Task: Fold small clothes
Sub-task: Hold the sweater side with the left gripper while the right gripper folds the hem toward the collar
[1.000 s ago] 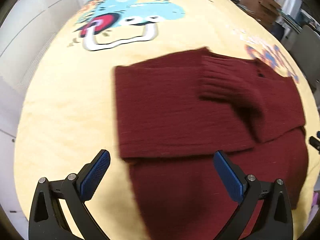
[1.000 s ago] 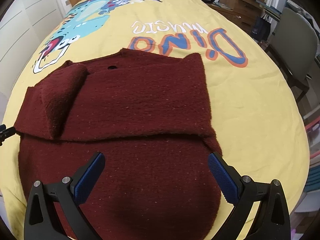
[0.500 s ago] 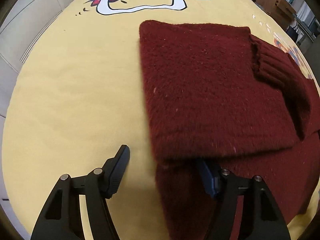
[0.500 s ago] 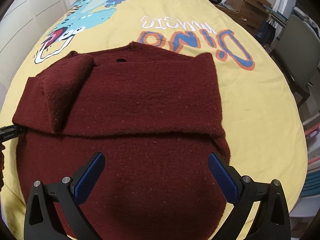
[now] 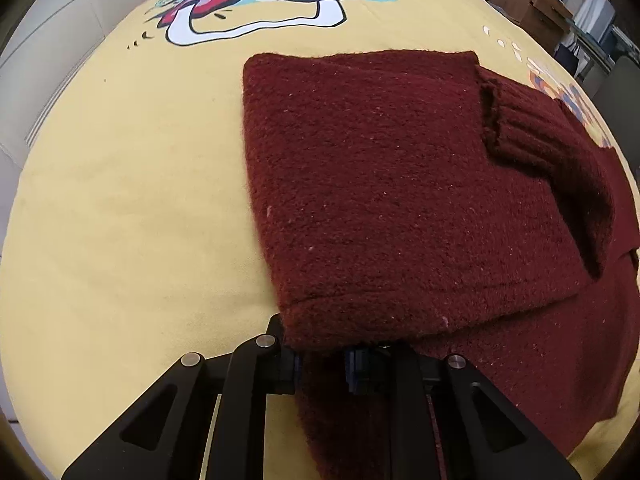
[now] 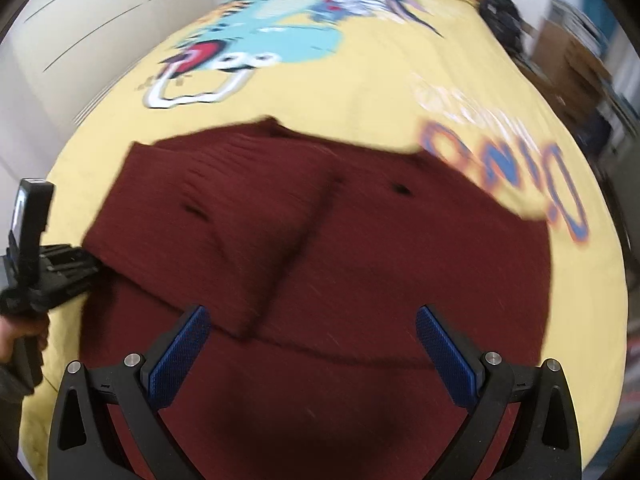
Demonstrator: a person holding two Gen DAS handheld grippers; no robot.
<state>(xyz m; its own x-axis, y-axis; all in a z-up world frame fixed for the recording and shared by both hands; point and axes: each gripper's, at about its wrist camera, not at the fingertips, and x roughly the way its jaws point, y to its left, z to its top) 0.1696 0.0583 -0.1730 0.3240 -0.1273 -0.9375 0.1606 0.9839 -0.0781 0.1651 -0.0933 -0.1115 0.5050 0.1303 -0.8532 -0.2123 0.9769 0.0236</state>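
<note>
- Dark red knitted sweater (image 5: 400, 184), fuzzy with pale lint specks, lying on a yellow bedspread (image 5: 120, 200); upper part folded down over the lower part.
- Ribbed sleeve cuff (image 5: 516, 128) lying across the folded layer on the right of the left view.
- Two small dark holes in the knit in the blurred right view.
- Left tongs (image 5: 322, 360) pinched tight on the sweater's left edge, just under the fold.
- Right tongs (image 6: 312, 348) spread wide above the sweater's lower part, gripping nothing.
- Cartoon dinosaur (image 6: 272, 36) and big lettering (image 6: 540, 176) printed on the bedspread beyond the sweater.
- Cardboard boxes (image 5: 528, 4) past the bed's far corner.
</note>
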